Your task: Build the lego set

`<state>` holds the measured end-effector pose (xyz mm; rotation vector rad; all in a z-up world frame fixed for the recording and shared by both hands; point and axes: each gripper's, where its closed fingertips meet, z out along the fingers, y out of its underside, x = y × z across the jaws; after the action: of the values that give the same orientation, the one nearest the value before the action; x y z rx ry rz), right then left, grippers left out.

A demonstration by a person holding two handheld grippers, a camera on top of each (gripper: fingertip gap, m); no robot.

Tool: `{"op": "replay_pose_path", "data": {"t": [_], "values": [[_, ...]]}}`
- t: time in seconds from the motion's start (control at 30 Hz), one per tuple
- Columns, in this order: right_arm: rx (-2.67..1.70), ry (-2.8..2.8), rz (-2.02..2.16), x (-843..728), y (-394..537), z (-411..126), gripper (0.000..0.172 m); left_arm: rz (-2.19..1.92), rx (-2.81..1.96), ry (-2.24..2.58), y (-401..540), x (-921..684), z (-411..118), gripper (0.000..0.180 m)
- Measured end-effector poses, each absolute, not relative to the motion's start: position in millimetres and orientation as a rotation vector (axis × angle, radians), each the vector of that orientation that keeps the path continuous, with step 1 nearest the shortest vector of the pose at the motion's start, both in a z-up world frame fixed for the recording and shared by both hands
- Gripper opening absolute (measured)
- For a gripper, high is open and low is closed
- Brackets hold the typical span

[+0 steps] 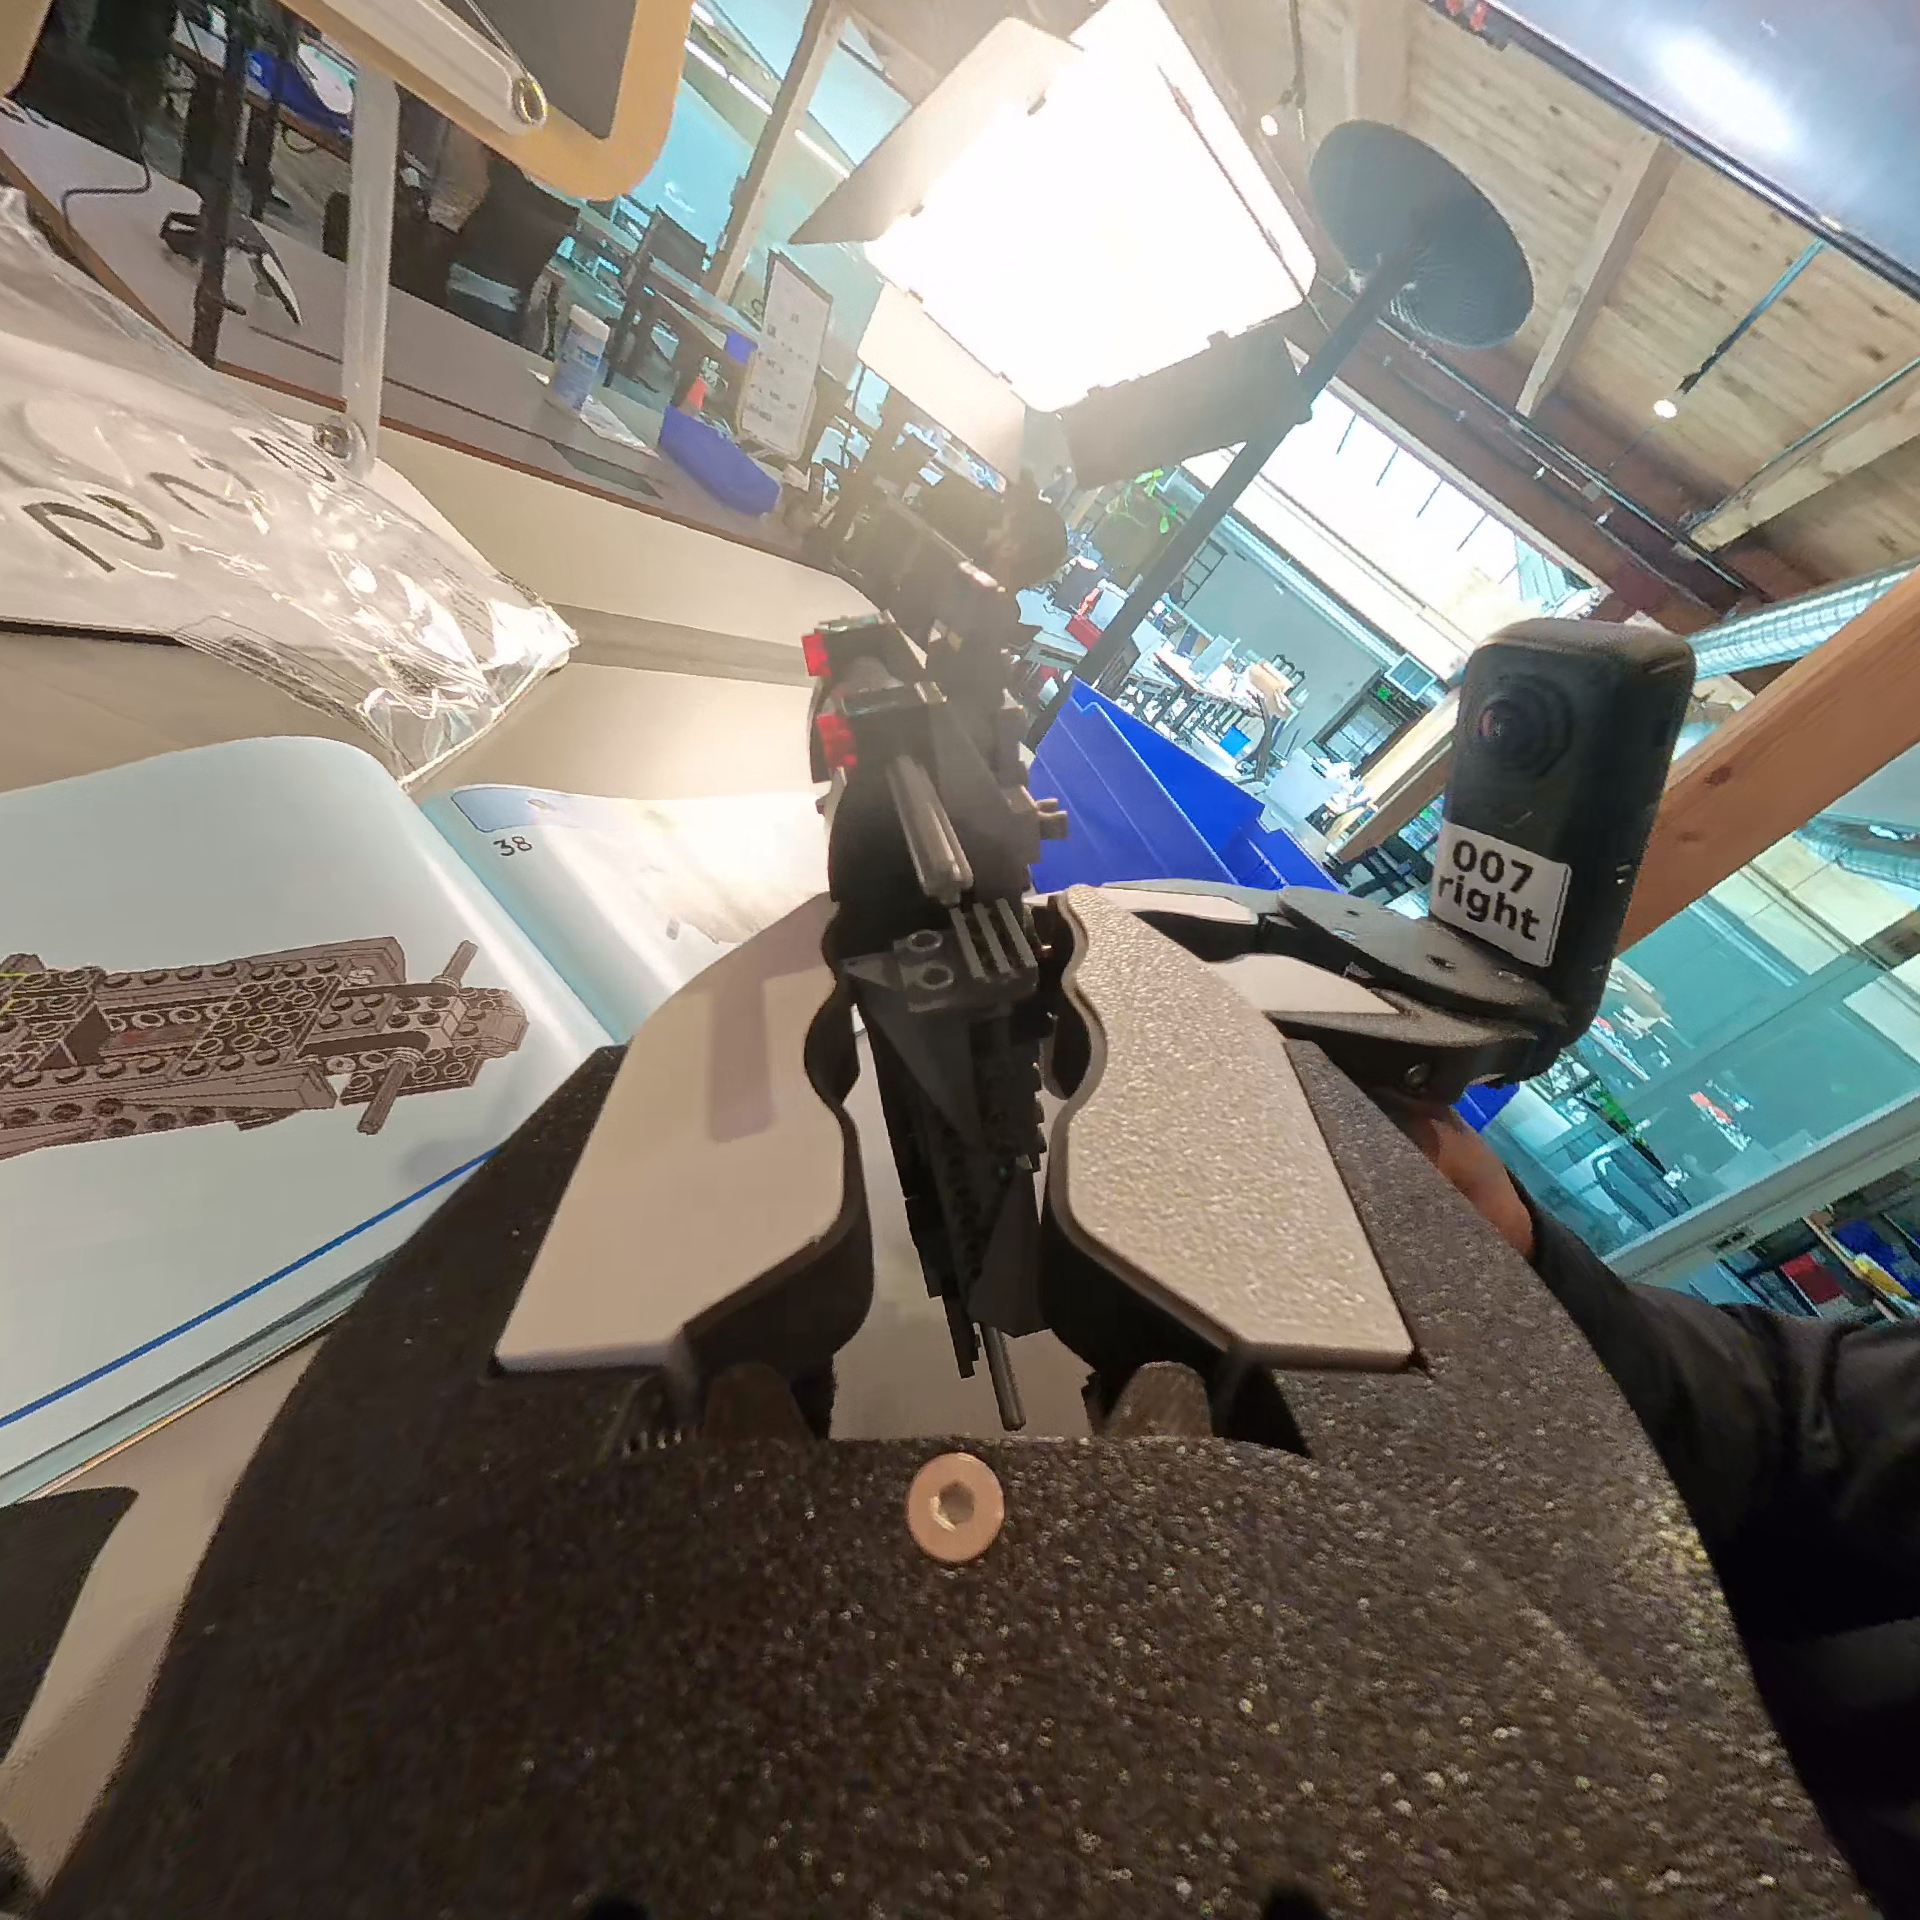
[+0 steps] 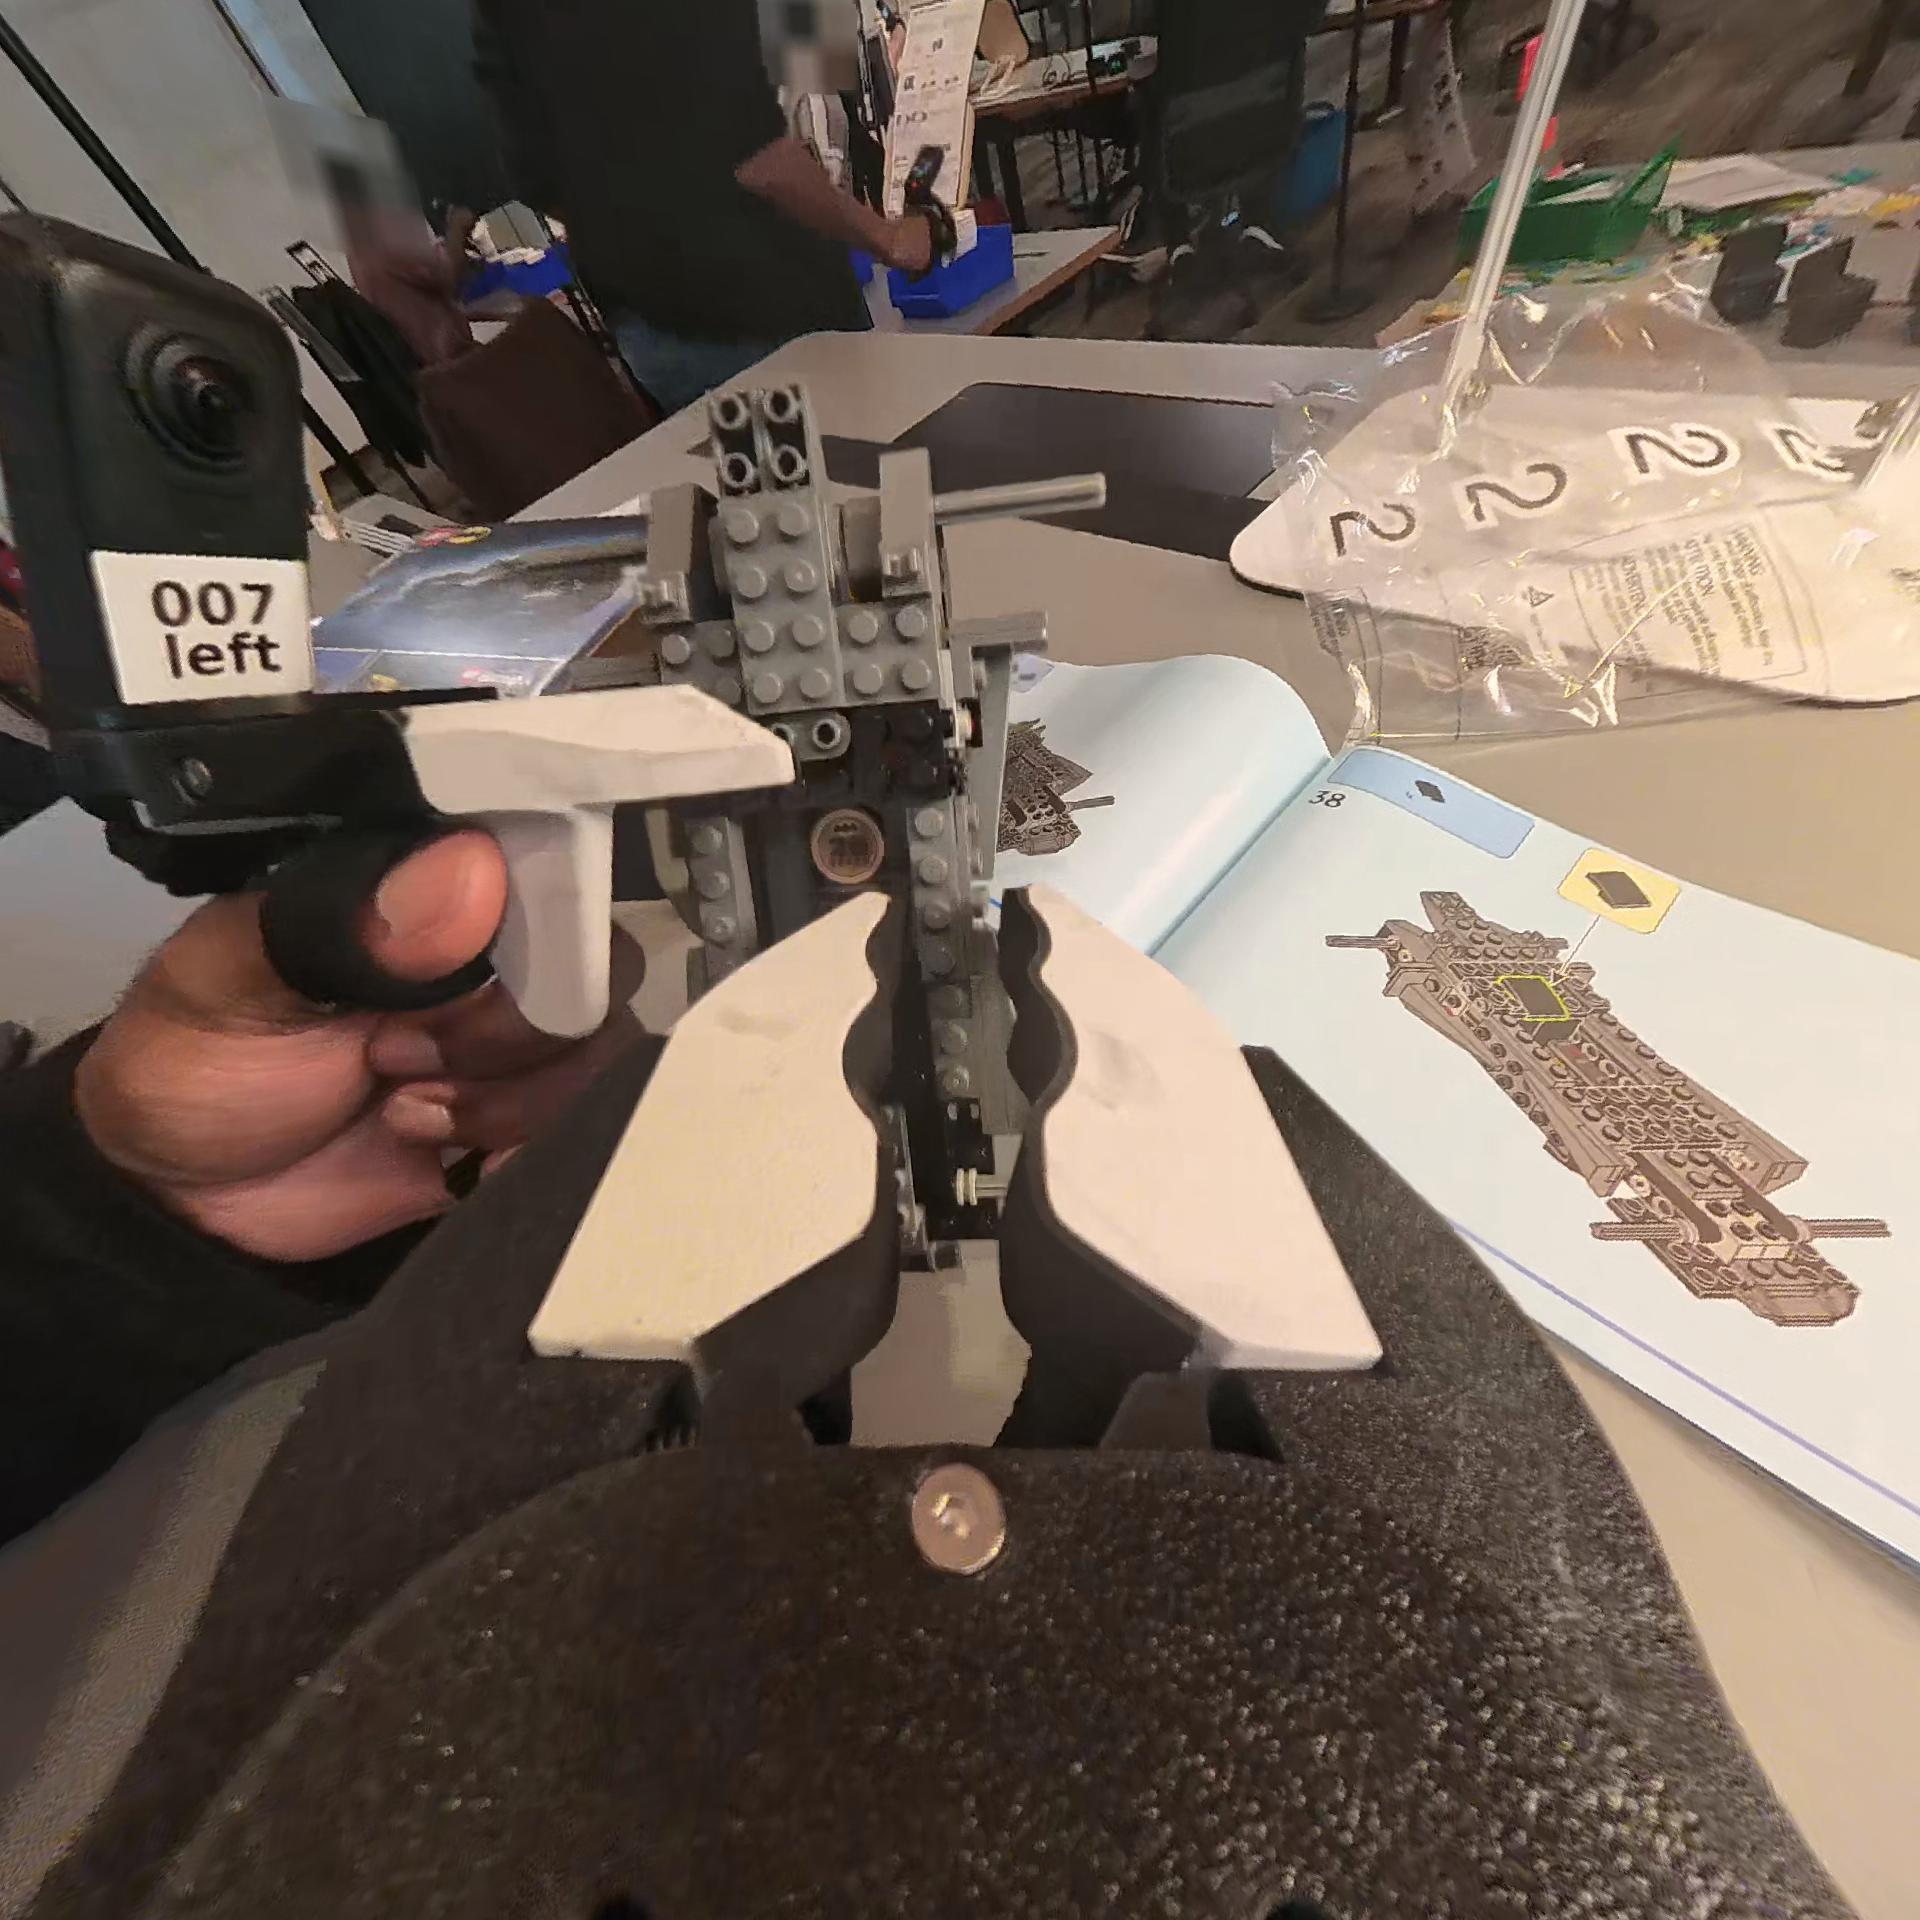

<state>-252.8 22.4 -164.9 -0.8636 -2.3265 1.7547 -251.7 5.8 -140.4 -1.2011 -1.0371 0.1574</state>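
Both grippers, left (image 1: 940,935) and right (image 2: 940,914), clench the grey brick model (image 2: 800,623); open instruction booklet (image 2: 1455,935) and numbered plastic bag (image 2: 1558,540) lie on the table (image 2: 1143,582) beyond.

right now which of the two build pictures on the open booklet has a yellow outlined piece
The larger build picture on the booklet's right-hand page; the small one near the spine, beside the brick model, has no yellow.
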Motion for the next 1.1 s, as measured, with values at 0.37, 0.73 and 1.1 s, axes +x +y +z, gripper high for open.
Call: {"op": "replay_pose_path", "data": {"t": [0.37, 0.73, 1.1], "values": [[-0.774, -2.224, 1.872, -249, 20, -152, 0.024, 0.139, -1.104, -1.032, -7, -256, -137, 0.034], [-0.7, -2.268, 1.867, -245, 19, -150, 0.042, 0.105, -1.174, -0.903, -1, -247, -124, 0.035], [-0.561, -2.622, 2.12, -202, 7, -155, 0.049, -0.114, -1.348, -0.695, 15, -219, -123, 0.035]]}}
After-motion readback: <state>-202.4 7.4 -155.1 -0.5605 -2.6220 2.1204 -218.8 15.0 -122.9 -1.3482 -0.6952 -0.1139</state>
